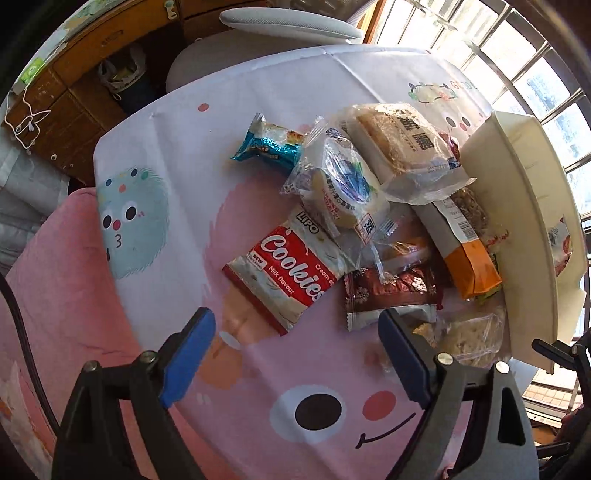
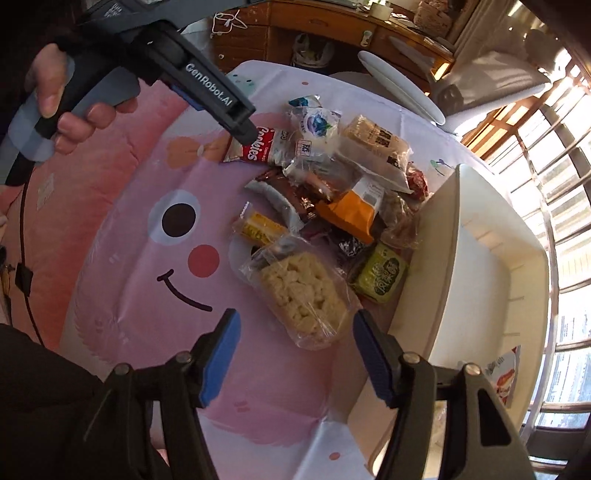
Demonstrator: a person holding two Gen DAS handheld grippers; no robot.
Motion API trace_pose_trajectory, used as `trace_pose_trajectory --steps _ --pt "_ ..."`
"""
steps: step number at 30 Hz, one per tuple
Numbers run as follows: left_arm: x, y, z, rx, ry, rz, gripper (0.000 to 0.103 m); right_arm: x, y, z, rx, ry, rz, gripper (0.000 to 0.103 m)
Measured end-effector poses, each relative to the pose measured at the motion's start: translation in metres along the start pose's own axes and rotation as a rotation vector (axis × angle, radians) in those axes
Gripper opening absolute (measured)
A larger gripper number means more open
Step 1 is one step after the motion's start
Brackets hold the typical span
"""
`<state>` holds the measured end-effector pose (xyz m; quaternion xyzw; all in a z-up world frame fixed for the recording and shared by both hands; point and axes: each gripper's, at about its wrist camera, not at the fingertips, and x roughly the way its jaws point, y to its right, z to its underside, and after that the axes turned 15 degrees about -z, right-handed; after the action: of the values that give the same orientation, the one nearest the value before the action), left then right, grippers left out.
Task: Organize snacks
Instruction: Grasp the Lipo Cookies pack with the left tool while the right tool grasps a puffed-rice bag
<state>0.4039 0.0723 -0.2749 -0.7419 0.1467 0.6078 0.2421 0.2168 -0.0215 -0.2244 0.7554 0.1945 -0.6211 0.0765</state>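
Note:
A pile of snack packs lies on the cartoon tablecloth (image 1: 155,158). In the left wrist view my left gripper (image 1: 295,332) is open and empty, just in front of a red and white Cookies pack (image 1: 284,273) and a brown foil pack (image 1: 391,291). In the right wrist view my right gripper (image 2: 295,328) is open and empty, its jaws on either side of the near end of a clear bag of pale rice crisp (image 2: 299,291). The left gripper's body (image 2: 207,88) hangs over the Cookies pack (image 2: 258,147). A white bin (image 2: 480,273) stands right of the pile.
The pile also holds a blue foil pack (image 1: 266,147), a clear sesame-cake pack (image 1: 399,140), an orange pack (image 2: 351,214), a green pack (image 2: 380,273) and a yellow pack (image 2: 258,225). A white chair (image 1: 288,18) and wooden cabinets (image 1: 92,74) stand beyond the table.

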Motion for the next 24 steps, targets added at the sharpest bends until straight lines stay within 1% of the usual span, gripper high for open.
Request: trace_pose_trajectory --steps 4,8,11,15,20,22,24 --pt "0.02 0.018 -0.011 0.121 -0.005 -0.067 0.093 0.02 0.003 -0.008 -0.042 -0.053 -0.013 0.065" --pt "0.036 0.028 -0.018 0.18 -0.02 -0.107 0.093 0.036 0.01 -0.013 -0.051 -0.082 -0.006 0.065" --pt "0.044 0.032 -0.021 0.208 -0.015 -0.127 0.093 0.047 0.015 -0.015 -0.052 -0.104 -0.015 0.065" --pt "0.052 0.032 -0.03 0.205 -0.013 -0.115 0.093 0.055 0.02 -0.017 -0.053 -0.117 -0.028 0.065" --pt "0.059 0.032 -0.046 0.212 0.015 -0.096 0.093 0.066 0.027 -0.019 -0.033 -0.132 -0.049 0.065" --pt "0.063 0.032 -0.052 0.208 0.016 -0.087 0.093 0.071 0.031 -0.019 -0.026 -0.148 -0.074 0.065" --pt "0.065 0.028 -0.054 0.2 0.019 -0.072 0.093 0.076 0.031 -0.019 -0.026 -0.16 -0.078 0.065"
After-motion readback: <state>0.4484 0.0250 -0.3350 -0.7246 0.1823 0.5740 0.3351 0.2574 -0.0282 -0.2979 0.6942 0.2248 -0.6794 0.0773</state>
